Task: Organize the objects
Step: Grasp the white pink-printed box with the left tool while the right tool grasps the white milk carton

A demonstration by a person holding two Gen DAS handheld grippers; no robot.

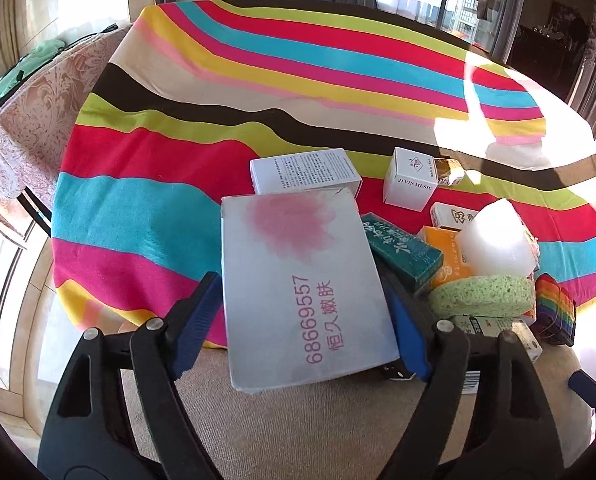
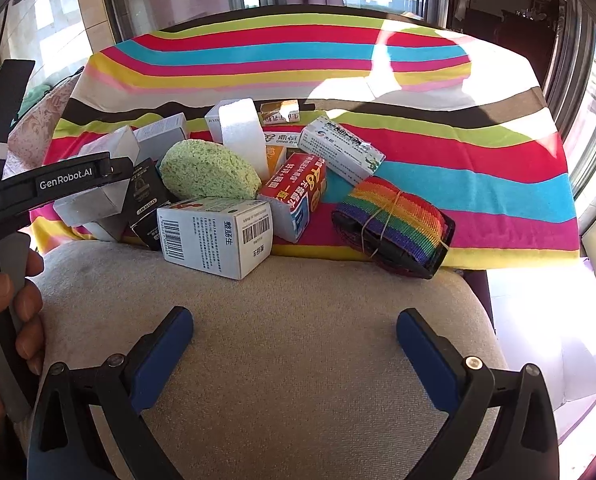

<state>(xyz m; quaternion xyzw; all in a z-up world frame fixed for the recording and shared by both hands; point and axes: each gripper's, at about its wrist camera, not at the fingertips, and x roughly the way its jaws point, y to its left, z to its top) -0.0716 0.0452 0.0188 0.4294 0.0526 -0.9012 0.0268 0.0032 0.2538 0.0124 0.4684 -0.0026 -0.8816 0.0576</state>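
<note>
My left gripper (image 1: 304, 312) is shut on a flat white box with a pink blotch and pink print (image 1: 302, 280), held above the table's near edge. In the right wrist view the same box (image 2: 97, 184) shows grey-white at left, behind the left gripper's arm. My right gripper (image 2: 293, 332) is open and empty over the beige cushion (image 2: 298, 360). A pile lies ahead of it: a green sponge (image 2: 209, 170), a white foam block (image 2: 243, 132), a white barcode box (image 2: 217, 236), a red box (image 2: 298, 192), a rainbow strap roll (image 2: 398, 220).
The table wears a striped cloth (image 1: 257, 80), broad and bare at the far side. A white printed box (image 1: 302, 170), a small white cube box (image 1: 408, 180), a dark green box (image 1: 402, 250) and an orange box (image 1: 446, 256) lie near the held box. A pink patterned chair (image 1: 29, 128) stands left.
</note>
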